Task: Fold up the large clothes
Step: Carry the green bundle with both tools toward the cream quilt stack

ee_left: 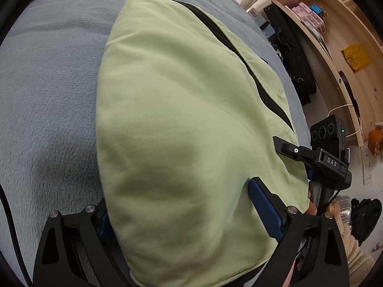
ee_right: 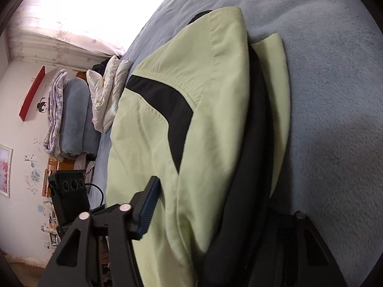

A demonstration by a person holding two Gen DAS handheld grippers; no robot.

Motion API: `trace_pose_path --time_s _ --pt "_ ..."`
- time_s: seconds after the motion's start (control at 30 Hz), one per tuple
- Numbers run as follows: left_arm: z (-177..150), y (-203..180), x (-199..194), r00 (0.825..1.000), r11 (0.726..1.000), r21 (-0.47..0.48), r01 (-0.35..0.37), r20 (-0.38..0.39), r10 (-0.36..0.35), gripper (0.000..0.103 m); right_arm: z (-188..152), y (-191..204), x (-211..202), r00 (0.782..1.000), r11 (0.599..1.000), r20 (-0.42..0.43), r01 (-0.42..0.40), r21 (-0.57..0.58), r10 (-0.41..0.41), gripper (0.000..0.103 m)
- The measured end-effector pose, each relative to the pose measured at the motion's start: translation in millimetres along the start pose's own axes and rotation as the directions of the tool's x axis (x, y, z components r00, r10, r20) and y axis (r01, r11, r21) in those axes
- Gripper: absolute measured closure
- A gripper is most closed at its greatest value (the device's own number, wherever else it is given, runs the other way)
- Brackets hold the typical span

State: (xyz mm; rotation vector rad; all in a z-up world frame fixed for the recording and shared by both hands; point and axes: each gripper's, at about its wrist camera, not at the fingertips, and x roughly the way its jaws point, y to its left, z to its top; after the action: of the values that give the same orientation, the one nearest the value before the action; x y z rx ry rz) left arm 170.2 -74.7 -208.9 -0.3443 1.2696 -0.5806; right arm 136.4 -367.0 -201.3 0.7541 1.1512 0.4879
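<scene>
A light green garment with black panels (ee_left: pixel 182 110) lies on a grey-blue blanket (ee_left: pixel 47 83). My left gripper (ee_left: pixel 182 205) straddles its near edge; the right blue-padded finger (ee_left: pixel 263 205) lies on the cloth, the left is under it. The jaws stand wide with a thick fold between them. In the right wrist view the garment (ee_right: pixel 215 110) shows green layers and a dark inner layer (ee_right: pixel 249 167). My right gripper (ee_right: pixel 215 215) straddles this stacked edge; its left finger (ee_right: pixel 148 205) lies on top, the right is hidden by cloth. It also shows in the left view (ee_left: pixel 284 148).
Wooden shelves (ee_left: pixel 335 35) with boxes and a black bag stand right of the bed. Folded blankets and a white quilted jacket (ee_right: pixel 107 95) are piled at the bed's far left. A curtained window (ee_right: pixel 83 12) is behind them.
</scene>
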Motion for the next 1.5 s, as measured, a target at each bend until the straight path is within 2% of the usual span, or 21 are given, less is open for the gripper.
trace_pose_path --time_s 0.13,0.2,0.33,0.43,0.47,0.6,0.77,1.0,1.23,1.4,1.5 --pt "4 -7 3 1.0 1.0 -0.001 -0.019 -0.009 0.019 0.008 -1 0 -1 1.0 1.0 0.022 0.013 -0.005 -0.013 0.066" --pt "5 -11 4 0.999 0.999 -0.01 -0.045 0.003 0.045 0.014 -2 3 -2 0.999 1.0 0.027 0.018 -0.02 -0.017 0.073" --pt "6 -17 -9 0.996 0.997 -0.023 -0.079 0.05 0.08 0.039 -4 17 -6 0.998 0.997 0.045 0.036 -0.07 -0.033 0.084" --pt "6 -23 -20 0.99 0.994 -0.006 -0.107 0.096 0.107 0.059 -8 33 -11 0.997 0.994 0.072 0.034 -0.108 -0.026 0.09" --pt "5 -27 -25 0.987 0.993 0.011 -0.116 0.117 0.114 0.063 -10 41 -13 0.996 0.991 0.086 0.043 -0.127 -0.032 0.09" --pt "2 -43 -45 0.97 0.983 0.056 -0.172 0.183 0.16 0.066 -20 82 -18 0.987 0.97 0.133 0.116 -0.211 -0.089 0.091" --pt "-10 -38 -82 0.962 0.98 0.069 -0.188 0.213 0.169 0.067 -39 122 -19 0.98 0.947 0.155 0.163 -0.276 -0.123 0.091" --pt "-26 -14 -150 0.944 0.977 0.054 -0.205 0.276 0.183 0.067 -59 176 -16 0.984 0.936 0.165 0.121 -0.33 -0.069 0.092" --pt "-25 25 -228 0.91 0.969 0.027 -0.245 0.35 0.22 0.067 -68 245 9 0.988 0.914 0.153 0.058 -0.402 0.005 0.092" --pt "-11 67 -284 0.89 0.964 0.004 -0.265 0.384 0.244 0.067 -61 303 42 0.99 0.892 0.132 0.011 -0.452 0.055 0.092" --pt "9 88 -315 0.871 0.957 -0.001 -0.29 0.413 0.264 0.067 -52 336 63 0.989 0.878 0.121 -0.015 -0.478 0.082 0.092"
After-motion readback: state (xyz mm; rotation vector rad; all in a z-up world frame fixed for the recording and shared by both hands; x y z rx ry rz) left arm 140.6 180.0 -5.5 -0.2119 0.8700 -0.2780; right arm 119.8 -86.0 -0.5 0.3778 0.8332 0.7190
